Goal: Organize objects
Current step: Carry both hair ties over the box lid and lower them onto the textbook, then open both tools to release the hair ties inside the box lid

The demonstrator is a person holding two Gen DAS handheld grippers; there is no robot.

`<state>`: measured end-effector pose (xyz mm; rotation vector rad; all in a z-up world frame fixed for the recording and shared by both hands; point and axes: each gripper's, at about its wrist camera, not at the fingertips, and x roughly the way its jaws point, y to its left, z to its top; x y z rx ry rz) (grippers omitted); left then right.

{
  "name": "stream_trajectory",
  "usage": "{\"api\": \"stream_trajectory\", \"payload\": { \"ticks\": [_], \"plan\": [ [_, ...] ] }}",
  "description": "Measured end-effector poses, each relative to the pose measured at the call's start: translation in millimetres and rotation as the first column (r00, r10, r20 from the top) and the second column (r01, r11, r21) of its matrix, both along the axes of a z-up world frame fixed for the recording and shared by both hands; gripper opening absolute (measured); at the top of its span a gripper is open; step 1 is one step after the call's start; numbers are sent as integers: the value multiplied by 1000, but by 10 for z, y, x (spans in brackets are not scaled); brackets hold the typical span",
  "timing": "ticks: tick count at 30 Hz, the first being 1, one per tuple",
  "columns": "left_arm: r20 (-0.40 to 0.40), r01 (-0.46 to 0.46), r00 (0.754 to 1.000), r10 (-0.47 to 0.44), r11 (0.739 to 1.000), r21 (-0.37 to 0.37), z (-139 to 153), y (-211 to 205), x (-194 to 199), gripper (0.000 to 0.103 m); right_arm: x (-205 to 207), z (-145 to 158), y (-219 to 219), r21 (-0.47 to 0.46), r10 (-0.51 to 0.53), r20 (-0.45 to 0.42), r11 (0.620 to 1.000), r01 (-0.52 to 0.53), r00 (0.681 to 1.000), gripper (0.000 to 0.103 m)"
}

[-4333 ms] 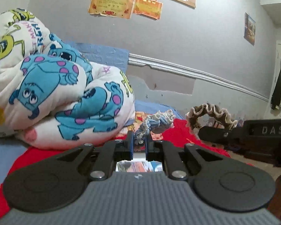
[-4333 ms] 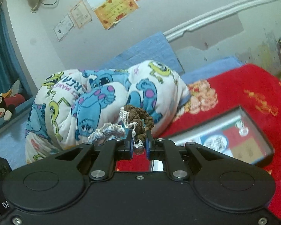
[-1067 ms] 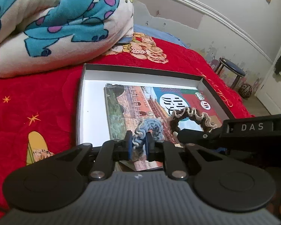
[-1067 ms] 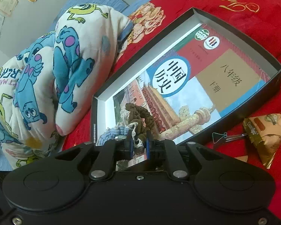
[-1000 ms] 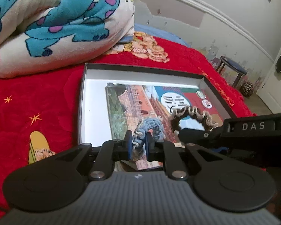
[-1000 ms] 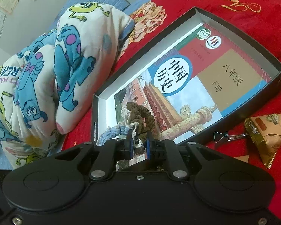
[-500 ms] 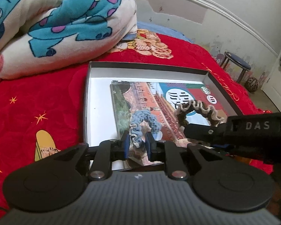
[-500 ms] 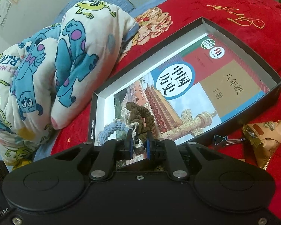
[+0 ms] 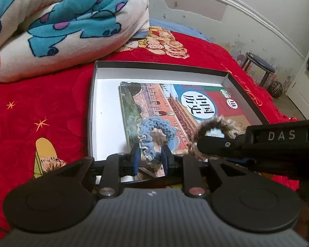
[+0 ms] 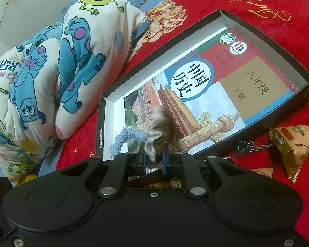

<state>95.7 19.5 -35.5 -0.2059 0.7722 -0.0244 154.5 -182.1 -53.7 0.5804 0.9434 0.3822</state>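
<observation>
Two crocheted hair scrunchies sit over the near end of a shallow black cardboard box with a white inside. The pale blue crocheted scrunchie arches up between the blue pads of the left gripper, whose fingers stand slightly apart on either side of it; whether they press it or have let it go cannot be told. In the right wrist view the same blue loop lies to the left of the brown and cream crocheted scrunchie, which is blurred and sits between the pads of the right gripper, pinched there. From the left wrist view the brown scrunchie shows just beside the blue one, partly hidden by the black arm of the right gripper.

Both scrunchies are above the colourful history textbook that lies flat inside the box and fills most of it. The box rests on a red bedspread printed with gold stars. Behind it is a bundled white quilt with blue cartoon monsters. Just outside the box's near right edge lie a black binder clip and a gold triangular snack packet. A small blue-topped stool stands by the far wall.
</observation>
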Motion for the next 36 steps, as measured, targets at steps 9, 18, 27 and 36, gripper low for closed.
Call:
{"api": "stream_trajectory", "payload": {
  "ticks": [9,18,27,36],
  "plan": [
    [-8,-14,1000,14,1000,9,17,26,-27,51,-14,-2,20,6,15,-17,1000,-15,1000,16],
    [-26,-2,1000,2,1000,1,47,39,-52,69,-22,3,44,30,43,-29,999,-42,999,17],
    [-24,-25,999,25,1000,0,127,139,-152,79,-40,51,-9,118,38,-17,992,-36,999,56],
    [-19,-6,1000,6,1000,2,198,105,-261,86,-148,175,-6,99,68,27,993,-70,997,84]
  ]
}}
